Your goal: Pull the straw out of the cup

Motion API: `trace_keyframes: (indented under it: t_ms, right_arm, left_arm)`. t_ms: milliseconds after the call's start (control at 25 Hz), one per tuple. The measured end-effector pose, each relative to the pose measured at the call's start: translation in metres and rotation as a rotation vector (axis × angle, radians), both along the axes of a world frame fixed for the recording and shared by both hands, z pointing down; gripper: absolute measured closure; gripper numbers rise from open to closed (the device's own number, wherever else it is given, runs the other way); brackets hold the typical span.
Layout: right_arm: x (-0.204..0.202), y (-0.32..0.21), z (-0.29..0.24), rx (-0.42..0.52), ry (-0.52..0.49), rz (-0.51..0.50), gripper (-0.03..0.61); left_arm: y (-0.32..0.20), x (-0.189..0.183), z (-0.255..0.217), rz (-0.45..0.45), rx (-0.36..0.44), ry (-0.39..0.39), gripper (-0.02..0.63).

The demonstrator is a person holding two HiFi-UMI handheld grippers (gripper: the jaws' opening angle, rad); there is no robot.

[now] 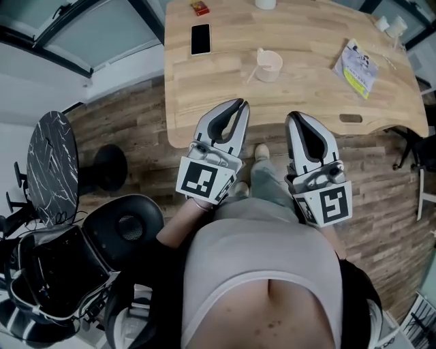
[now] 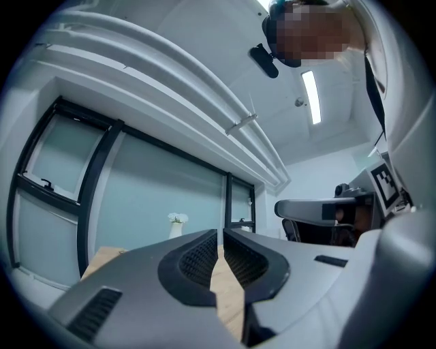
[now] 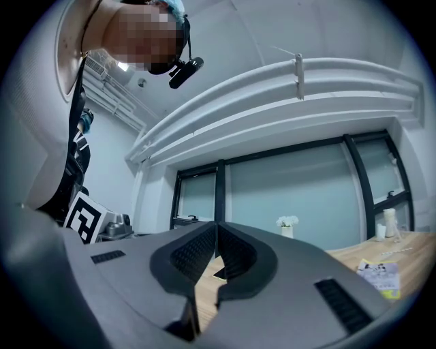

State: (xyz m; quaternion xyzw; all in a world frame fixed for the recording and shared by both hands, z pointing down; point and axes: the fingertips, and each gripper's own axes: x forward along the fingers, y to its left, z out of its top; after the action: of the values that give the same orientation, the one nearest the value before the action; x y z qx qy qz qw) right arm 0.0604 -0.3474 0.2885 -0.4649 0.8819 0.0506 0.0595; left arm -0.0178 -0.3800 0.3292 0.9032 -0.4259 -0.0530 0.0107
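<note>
Spanning upper head view: wooden table (image 1: pixel 320 82). 2 grippers level at its near edge, tips toward table: left gripper (image 1: pixel 240 106) and right gripper (image 1: pixel 297 117), both claws pressed together, nothing between pads. Booklet (image 1: pixel 356 68) at table's right, phone (image 1: pixel 200 39) at left. White cup (image 1: pixel 270 66) mid-table, well apart from grippers. Straw (image 1: pixel 253 73) in cup, long axis diagonal, outer end slanting over rim toward near-left.

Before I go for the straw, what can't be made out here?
Cup and straw: absent from both gripper views; the jaws cover the lower frame.
Cup's contents: head view, too small.
White object: head view, cut off by the top edge.
Booklet print: head view, too small.
</note>
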Motion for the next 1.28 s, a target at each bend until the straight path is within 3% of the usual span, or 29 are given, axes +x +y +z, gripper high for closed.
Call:
trace_keyframes:
  t_ms: [80,200,320,760,1280]
  right_arm:
    - [0.003,-0.016,-0.001,0.001,-0.003,-0.011,0.548]
    - [0.008,-0.035,-0.001,0.0,-0.002,-0.028,0.548]
    - [0.012,-0.052,0.001,-0.004,0.002,-0.038,0.548]
    - [0.023,-0.086,0.014,-0.044,0.001,-0.039,0.548]
    - [0.027,-0.094,0.021,-0.073,-0.013,-0.041,0.547]
  left_arm:
    - [-0.016,0.003,0.007,-0.01,-0.017,-0.014,0.602]
    - [-0.036,0.007,0.017,-0.025,-0.037,-0.021,0.523]
    - [-0.054,0.01,0.025,-0.043,-0.046,-0.025,0.499]
    - [-0.095,0.02,0.058,-0.061,-0.104,-0.061,0.457]
    - [-0.121,0.035,0.108,-0.038,-0.194,-0.125,0.456]
